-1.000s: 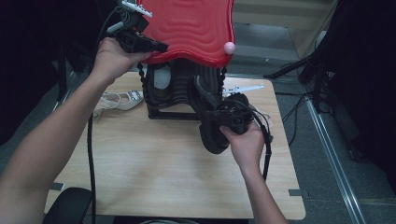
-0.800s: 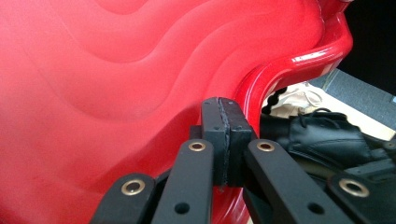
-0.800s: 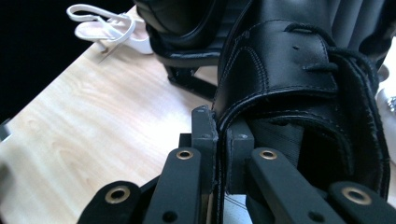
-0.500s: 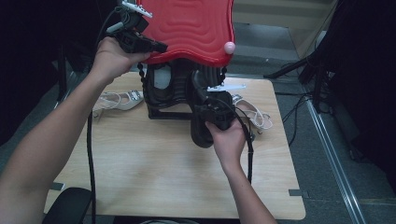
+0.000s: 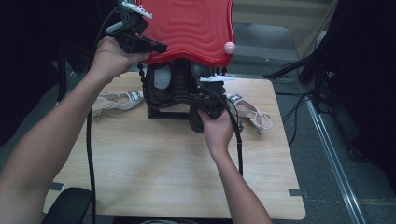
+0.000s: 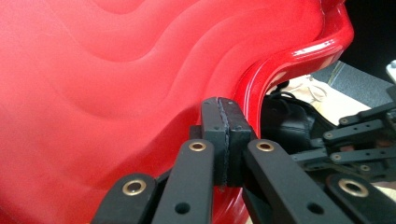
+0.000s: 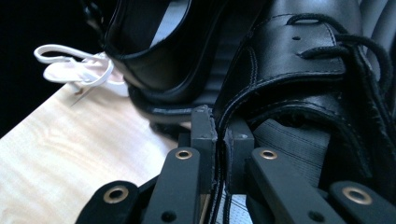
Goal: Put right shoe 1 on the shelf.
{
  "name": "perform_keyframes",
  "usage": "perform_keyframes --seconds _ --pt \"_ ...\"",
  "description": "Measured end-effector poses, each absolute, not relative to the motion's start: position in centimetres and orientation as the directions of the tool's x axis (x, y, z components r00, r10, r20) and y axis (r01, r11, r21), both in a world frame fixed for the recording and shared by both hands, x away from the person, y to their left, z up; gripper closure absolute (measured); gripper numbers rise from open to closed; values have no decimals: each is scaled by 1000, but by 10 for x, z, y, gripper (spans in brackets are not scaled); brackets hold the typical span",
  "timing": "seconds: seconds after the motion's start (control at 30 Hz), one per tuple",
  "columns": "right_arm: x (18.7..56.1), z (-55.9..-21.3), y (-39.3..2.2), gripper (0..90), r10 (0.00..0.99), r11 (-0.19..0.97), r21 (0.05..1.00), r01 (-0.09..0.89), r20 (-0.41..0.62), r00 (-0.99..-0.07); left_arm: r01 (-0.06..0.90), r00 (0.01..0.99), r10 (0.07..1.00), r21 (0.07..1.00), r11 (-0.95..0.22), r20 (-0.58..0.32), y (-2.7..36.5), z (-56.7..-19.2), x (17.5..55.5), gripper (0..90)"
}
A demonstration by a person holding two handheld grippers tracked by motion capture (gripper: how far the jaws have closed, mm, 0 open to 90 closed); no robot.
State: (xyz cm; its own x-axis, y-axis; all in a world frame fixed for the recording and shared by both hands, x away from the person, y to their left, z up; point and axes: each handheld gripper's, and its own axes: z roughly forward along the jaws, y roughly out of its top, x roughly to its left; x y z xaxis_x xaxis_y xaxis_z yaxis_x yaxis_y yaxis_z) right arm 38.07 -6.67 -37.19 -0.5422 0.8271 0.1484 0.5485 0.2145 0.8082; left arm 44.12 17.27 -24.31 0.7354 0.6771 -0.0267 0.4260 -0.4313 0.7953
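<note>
the left gripper (image 6: 224, 135) is clamped on the red lid (image 5: 196, 28) rim, while the right gripper (image 7: 219, 154) pinches the black shoe (image 7: 299, 84) collar between closed jaws.

The near half of the wooden table (image 5: 154, 177) lies bare, giving open passage from the front edge. Farther back, a black shoe rack (image 5: 170, 91) under a raised red lid (image 5: 191, 28) blocks the middle, with pale sandals (image 5: 116, 99) on both sides narrowing the side routes.

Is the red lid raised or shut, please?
Raised: the left gripper holds the red lid's edge above the black shoes.
</note>
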Motion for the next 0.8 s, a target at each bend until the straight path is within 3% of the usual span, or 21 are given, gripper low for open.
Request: perform_keyframes --seconds 0.27,0.63,0.8 --pt "401 -377 -47 855 857 231 836 497 67 -511 422 735 678 795 -435 -19 173 -243 441 900" --pt "407 -384 -52 714 830 202 809 553 158 -534 414 734 679 798 -437 -8 173 -244 439 900" --pt "392 -373 -57 716 813 203 817 539 166 -558 418 730 684 802 -426 -17 172 -244 440 900"
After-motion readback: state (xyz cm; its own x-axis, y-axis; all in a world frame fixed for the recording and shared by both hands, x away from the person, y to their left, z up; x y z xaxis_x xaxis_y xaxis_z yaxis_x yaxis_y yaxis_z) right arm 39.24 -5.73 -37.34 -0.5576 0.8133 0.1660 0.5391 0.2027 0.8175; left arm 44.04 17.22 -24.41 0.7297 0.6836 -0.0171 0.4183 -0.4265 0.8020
